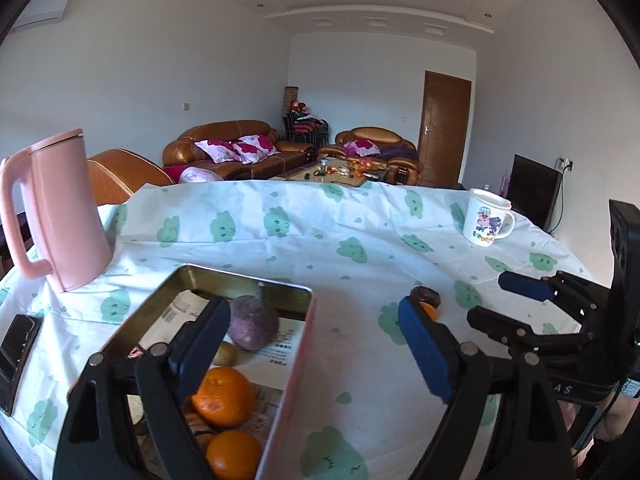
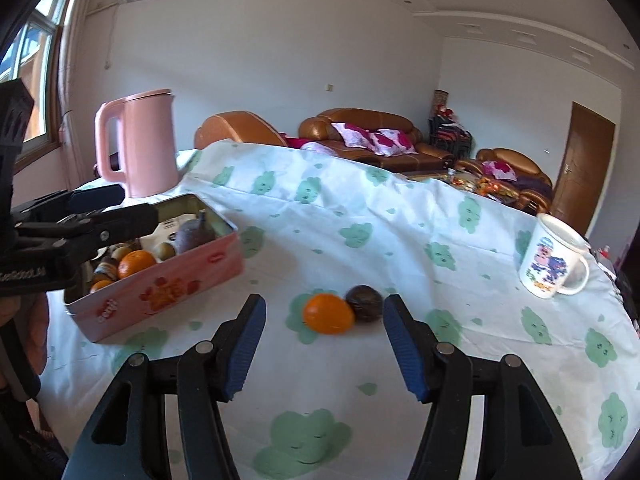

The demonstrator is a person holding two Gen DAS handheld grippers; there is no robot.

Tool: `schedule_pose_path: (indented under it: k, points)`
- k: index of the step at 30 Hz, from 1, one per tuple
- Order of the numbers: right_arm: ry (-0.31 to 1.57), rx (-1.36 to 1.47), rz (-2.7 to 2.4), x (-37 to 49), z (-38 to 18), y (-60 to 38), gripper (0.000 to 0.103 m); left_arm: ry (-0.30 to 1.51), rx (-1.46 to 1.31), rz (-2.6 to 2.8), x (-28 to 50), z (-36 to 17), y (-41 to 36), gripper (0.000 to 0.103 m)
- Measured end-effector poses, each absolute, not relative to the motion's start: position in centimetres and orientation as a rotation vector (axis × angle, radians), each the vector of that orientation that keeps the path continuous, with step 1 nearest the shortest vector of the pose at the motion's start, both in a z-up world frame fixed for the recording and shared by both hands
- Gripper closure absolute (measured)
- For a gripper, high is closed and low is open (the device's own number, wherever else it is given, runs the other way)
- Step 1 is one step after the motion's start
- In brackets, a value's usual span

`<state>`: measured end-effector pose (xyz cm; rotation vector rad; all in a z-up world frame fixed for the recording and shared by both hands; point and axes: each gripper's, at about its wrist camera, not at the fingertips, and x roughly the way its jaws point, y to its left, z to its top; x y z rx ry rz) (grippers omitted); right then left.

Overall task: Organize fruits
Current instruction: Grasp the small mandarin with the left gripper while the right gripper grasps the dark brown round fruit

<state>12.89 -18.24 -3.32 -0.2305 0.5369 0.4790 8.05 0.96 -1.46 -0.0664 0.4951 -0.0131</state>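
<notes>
right gripper spread and empty, lined up on the orange beside the dark fruit; left gripper wide over the tin. next: reach, pinch the orange.

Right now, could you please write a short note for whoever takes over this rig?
Left claw: open, empty, over the tin.
Right claw: open, empty, facing the loose fruit.
Done: two oranges, a purple fruit and some smaller fruit are in the tin.
Left: one orange and a dark round fruit, side by side on the tablecloth; move both into the tin.
</notes>
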Motion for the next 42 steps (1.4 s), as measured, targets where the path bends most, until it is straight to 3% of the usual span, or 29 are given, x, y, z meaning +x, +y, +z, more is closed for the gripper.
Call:
schedule_pose_path:
  k: [9,18,19,42]
  points:
    - [0.579,-0.11,0.313,15.4,-4.1,-23.8,0.034,0.604,-0.005,-0.144,13.2,-3.3,-6.0,0.016]
    - [0.563,-0.069,0.296,15.7,-3.7,-25.2,0.03,0.791,0.054,-0.2,17.6,-6.8,-9.3,0.048]
    - [0.565,-0.068,0.301,15.7,-3.7,-25.0,0.03,0.806,0.053,-0.21,17.9,-7.0,-9.4,0.061]
    - [0.787,-0.008,0.435,21.7,-6.8,-17.7,0.03,0.691,-0.112,-0.064,16.6,-5.7,-2.2,0.063]
